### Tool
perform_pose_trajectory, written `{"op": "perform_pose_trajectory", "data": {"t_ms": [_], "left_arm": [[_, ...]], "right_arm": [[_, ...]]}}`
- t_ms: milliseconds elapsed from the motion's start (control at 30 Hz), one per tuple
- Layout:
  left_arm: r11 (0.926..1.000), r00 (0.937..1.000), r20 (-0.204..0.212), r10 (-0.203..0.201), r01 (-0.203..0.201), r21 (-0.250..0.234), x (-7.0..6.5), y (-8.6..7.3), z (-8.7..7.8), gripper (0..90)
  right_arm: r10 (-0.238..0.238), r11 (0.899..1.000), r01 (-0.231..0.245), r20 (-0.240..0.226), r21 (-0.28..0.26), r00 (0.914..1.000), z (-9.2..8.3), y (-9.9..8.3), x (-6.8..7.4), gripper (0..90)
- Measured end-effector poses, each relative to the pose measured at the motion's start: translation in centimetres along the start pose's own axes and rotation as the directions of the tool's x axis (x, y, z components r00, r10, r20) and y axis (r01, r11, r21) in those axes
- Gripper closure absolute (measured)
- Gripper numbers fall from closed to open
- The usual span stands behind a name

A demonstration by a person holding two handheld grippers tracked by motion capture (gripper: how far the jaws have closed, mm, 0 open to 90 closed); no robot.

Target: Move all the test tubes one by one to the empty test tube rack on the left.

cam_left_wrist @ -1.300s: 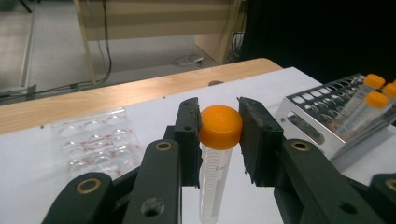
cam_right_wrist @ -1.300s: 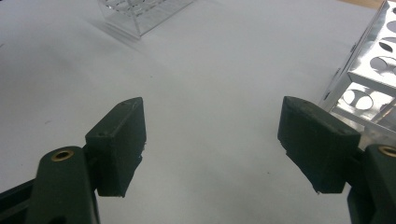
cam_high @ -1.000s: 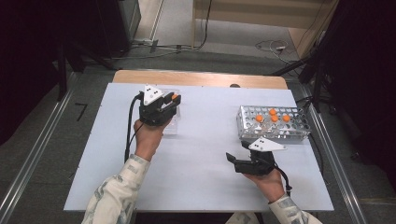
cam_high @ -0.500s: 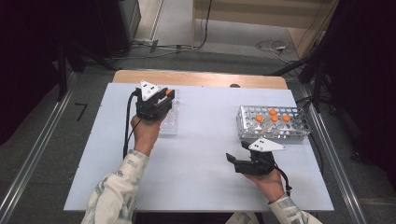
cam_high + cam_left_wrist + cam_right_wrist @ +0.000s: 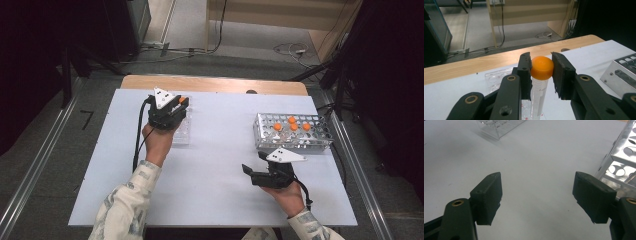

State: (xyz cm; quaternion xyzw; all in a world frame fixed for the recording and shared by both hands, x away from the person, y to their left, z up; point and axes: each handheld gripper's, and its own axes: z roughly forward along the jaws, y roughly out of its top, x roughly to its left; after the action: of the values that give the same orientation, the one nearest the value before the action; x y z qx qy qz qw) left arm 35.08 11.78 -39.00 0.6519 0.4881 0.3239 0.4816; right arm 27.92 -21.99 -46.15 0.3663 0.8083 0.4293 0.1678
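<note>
My left gripper [image 5: 541, 68] is shut on the orange cap of a clear graduated tube [image 5: 539, 87], which stands upright between the jaws. In the high view that gripper [image 5: 176, 107] hovers over a clear plastic rack [image 5: 181, 131] at the table's left, the orange cap [image 5: 182, 99] showing at its tip. My right gripper [image 5: 537, 195] is open with nothing between its jaws, low over the white table. From above, the right gripper [image 5: 252, 172] rests near the front right, just in front of the metal rack [image 5: 292, 133].
The metal rack holds several orange-capped tubes [image 5: 292, 125] and has many free holes. Its corner [image 5: 621, 162] lies close to my right jaw. The clear rack [image 5: 499, 126] sits farther off. A wooden table edge [image 5: 215, 84] runs along the back.
My left gripper has moved a little toward the back of the table, above the clear rack, with the tube in its jaws. The right gripper has stayed put.
</note>
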Motion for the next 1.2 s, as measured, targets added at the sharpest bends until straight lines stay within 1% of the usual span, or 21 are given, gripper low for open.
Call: {"op": "perform_pose_trajectory", "data": {"t_ms": [200,367,467,567,667,933,1200], "left_arm": [[1.0,1.0,-0.003,-0.003,0.003,-0.003,0.2,0.0,-0.1,70.1],[0.9997,0.9998,-0.01,-0.017,0.017,-0.017,0.6,0.2,-0.4,70.1],[0.9996,0.9992,-0.034,-0.02,0.02,-0.021,1.2,0.2,-0.7,70.1],[0.9996,0.9972,-0.072,-0.023,0.022,-0.017,2.2,0.2,-1.0,70.1],[0.9994,0.9955,-0.09,-0.03,0.029,-0.019,2.9,0.1,-1.3,70.1],[0.9993,0.9942,-0.102,-0.034,0.033,-0.015,3.4,-0.2,-1.6,70.2],[0.9993,0.9945,-0.099,-0.036,0.034,-0.015,3.5,-0.2,-1.7,70.2]], "right_arm": [[0.004,1.0,-0.004,-0.002,-0.001,1.0,0.0,0.0,0.0,22.9],[0.001,1.0,-0.001,-0.001,0.0,1.0,0.0,0.0,0.0,22.9],[0.001,1.0,-0.001,-0.001,0.001,1.0,0.0,-0.1,0.0,22.9],[0.002,1.0,-0.002,-0.001,0.002,1.0,0.0,-0.1,0.0,22.9],[0.003,1.0,-0.003,-0.002,0.002,1.0,0.1,-0.1,0.0,22.9],[0.003,1.0,-0.003,0.0,0.005,1.0,0.1,-0.1,0.1,23.1],[0.003,1.0,-0.003,-0.002,0.004,1.0,0.1,-0.1,0.0,23.5]]}}
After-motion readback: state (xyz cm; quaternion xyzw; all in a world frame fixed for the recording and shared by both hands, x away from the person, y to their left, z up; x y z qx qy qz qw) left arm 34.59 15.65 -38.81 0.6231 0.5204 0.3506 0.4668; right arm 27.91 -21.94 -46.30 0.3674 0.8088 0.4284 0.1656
